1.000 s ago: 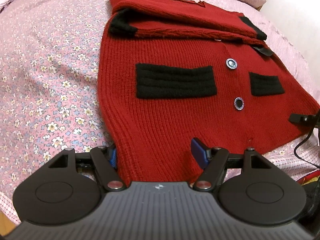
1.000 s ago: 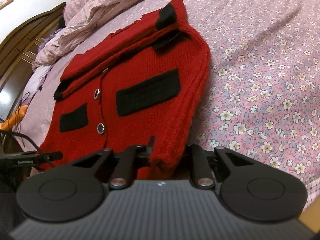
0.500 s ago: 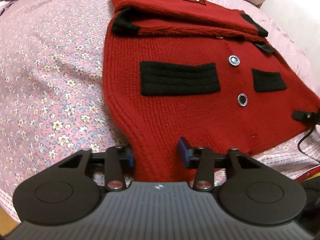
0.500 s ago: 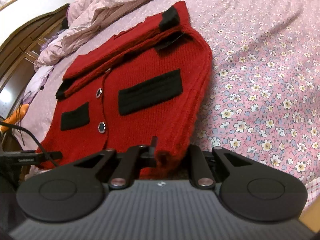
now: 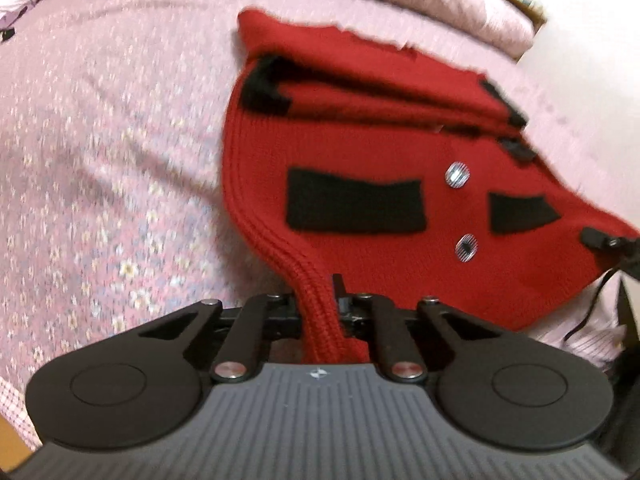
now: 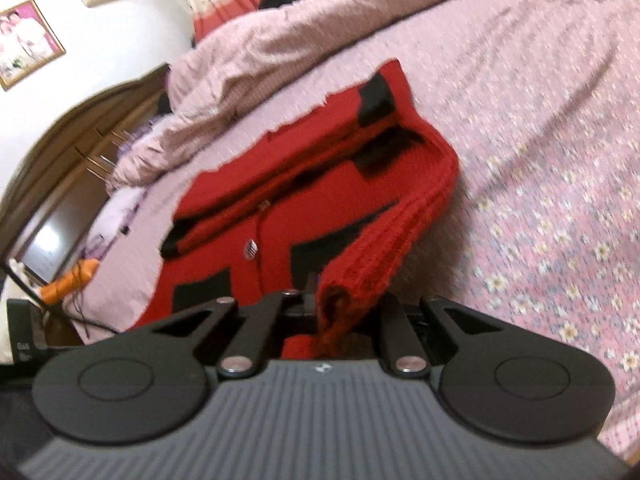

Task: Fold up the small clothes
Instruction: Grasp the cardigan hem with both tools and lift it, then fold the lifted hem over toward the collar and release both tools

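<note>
Your left gripper (image 5: 318,308) is clamped on the hem of the cardigan (image 5: 360,248); the ribbed red edge bunches into a narrow band that runs down between the closed jaws. Your right gripper (image 6: 340,312) is pinched on the other hem corner, with a thick folded wad of knit squeezed between its jaws.

The cardigan lies on the bed (image 5: 100,160), over the pink floral sheet. Its near edge is raised off the sheet at both grips; the far part lies on the bed. The sleeves (image 5: 380,92) are folded across the top, black cuffs showing at each side. Two black pocket patches and two silver buttons (image 5: 457,174) face up on the front panel.

In the right view the cardigan's right side stands up as a ridge from the gripper toward the far cuff (image 6: 376,98). A crumpled duvet (image 6: 260,52) is piled at the head of the bed, with a wooden headboard (image 6: 80,136) behind it. A black cable (image 5: 596,296) sits just beside the cardigan's far hem corner in the left view.

Both views are motion-blurred, so fine knit detail is unreadable.
</note>
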Action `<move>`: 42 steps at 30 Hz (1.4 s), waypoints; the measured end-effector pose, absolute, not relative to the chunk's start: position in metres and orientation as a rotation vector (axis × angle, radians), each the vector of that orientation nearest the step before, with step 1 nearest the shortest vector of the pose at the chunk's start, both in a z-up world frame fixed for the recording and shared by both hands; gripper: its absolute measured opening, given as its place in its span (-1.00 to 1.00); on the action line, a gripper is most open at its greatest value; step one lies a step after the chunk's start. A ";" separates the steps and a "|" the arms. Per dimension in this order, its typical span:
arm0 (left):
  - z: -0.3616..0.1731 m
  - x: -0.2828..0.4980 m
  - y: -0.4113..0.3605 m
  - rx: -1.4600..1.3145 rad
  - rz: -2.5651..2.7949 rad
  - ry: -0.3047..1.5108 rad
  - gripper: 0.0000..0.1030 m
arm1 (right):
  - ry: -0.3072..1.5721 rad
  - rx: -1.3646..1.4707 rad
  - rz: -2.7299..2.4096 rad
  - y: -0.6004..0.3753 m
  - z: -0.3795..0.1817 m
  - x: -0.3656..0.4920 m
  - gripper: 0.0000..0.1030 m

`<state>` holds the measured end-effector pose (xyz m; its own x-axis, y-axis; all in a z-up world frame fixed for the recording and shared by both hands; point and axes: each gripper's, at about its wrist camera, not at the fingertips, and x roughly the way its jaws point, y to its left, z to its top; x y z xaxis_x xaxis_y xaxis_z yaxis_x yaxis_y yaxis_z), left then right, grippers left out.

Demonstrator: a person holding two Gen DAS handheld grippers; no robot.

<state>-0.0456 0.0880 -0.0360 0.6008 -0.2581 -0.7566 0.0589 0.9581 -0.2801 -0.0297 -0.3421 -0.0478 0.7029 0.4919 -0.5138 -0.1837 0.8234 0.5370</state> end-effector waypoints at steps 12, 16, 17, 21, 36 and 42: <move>0.020 -0.011 0.102 -0.386 -0.200 0.731 -0.77 | 0.557 0.528 0.433 -0.340 -0.013 0.009 -0.81; 0.038 0.007 0.102 -0.401 -0.189 0.677 -0.77 | 0.504 0.528 0.432 -0.339 0.001 0.027 -0.81; 0.042 0.010 0.103 -0.402 -0.186 0.665 -0.77 | 0.492 0.528 0.429 -0.339 0.004 0.032 -0.81; 0.059 0.023 0.106 -0.423 -0.171 0.619 -0.77 | 0.452 0.529 0.422 -0.338 0.013 0.046 -0.81; 0.084 0.096 0.120 -0.462 -0.078 0.584 -0.77 | 0.354 0.533 0.387 -0.328 0.039 0.114 -0.81; 0.087 0.131 0.124 -0.472 -0.050 0.585 -0.77 | 0.347 0.502 0.358 -0.322 0.040 0.146 -0.81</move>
<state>0.1312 0.1240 0.0874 0.8355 -0.1772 -0.5202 -0.0865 0.8924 -0.4429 0.1462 -0.3221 0.0404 0.8808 0.4125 -0.2324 -0.2456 0.8177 0.5206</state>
